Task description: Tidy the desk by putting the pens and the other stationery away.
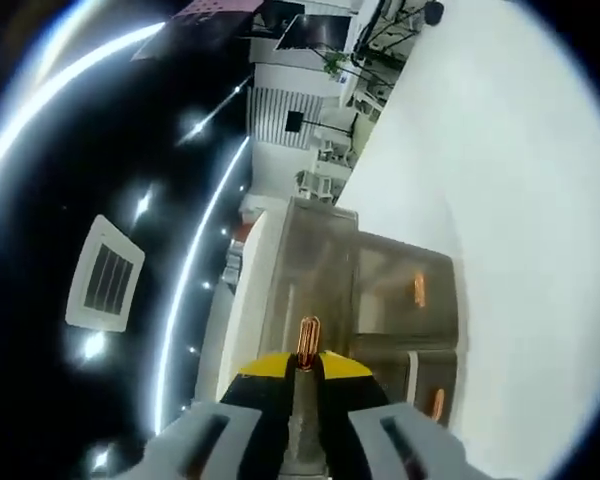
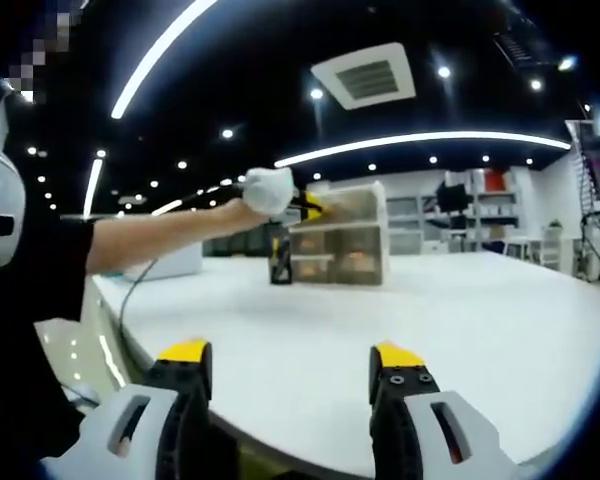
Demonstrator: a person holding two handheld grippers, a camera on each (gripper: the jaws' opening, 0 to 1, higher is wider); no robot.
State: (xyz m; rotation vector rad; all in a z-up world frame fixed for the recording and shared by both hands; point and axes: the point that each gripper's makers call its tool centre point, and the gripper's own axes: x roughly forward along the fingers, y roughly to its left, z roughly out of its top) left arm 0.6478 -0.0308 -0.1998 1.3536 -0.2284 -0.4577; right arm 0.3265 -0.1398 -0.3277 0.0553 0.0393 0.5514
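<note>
My left gripper [image 1: 305, 366] is shut on a small copper-coloured piece [image 1: 307, 340] shaped like a narrow loop, held just above the top of a clear drawer organiser [image 1: 380, 290]. More copper-coloured items [image 1: 418, 290] show through the drawer fronts. In the right gripper view a person's gloved hand [image 2: 268, 190] holds the left gripper [image 2: 308, 206] against the top of the drawer organiser [image 2: 345, 238] on the white table [image 2: 310, 320]. A black pen holder [image 2: 278, 262] stands beside the organiser. My right gripper [image 2: 290, 356] hangs open over the table's near edge with nothing between its jaws.
The person's bare forearm [image 2: 160, 235] reaches across the left of the right gripper view. A white box [image 2: 170, 262] sits at the table's far left. Shelving and desks [image 2: 480, 215] stand behind the table. The left gripper view is rolled, with the ceiling at its left.
</note>
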